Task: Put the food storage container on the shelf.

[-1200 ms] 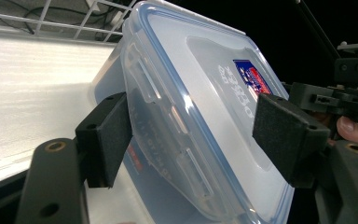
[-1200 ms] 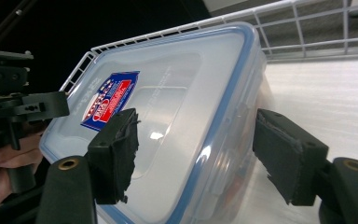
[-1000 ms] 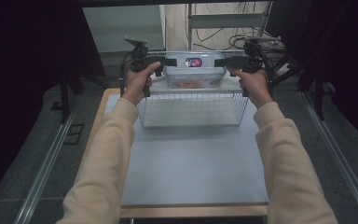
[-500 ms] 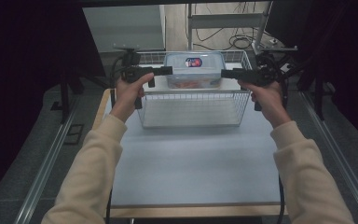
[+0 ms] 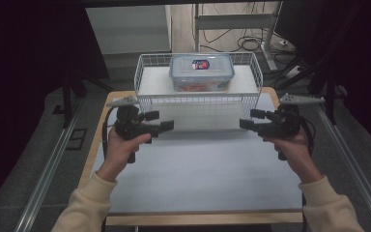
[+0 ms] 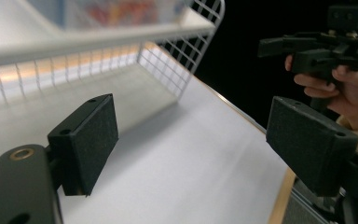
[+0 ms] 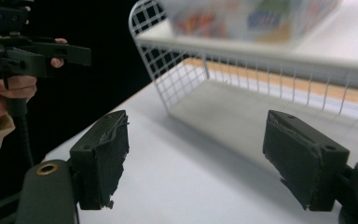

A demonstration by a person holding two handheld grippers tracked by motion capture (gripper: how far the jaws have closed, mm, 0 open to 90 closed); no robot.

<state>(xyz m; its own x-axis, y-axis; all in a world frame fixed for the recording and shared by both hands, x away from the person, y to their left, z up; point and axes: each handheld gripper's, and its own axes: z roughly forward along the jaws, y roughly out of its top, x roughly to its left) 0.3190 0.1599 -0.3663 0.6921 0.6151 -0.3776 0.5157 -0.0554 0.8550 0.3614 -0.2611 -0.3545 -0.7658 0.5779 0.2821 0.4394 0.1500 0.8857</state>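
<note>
Holding the left gripper (image 5: 160, 121) open and empty over the left of the worktop (image 5: 198, 169), apart from the wire basket (image 5: 198, 99) at the far middle, lidded container (image 5: 202, 72) inside. Holding the right gripper (image 5: 250, 119) at the right, jaws just opening wider, nothing between them. Looks like the release step, basket set down. Next probably calls for reaching over the near rim, squarely onto the container's sides.
</note>
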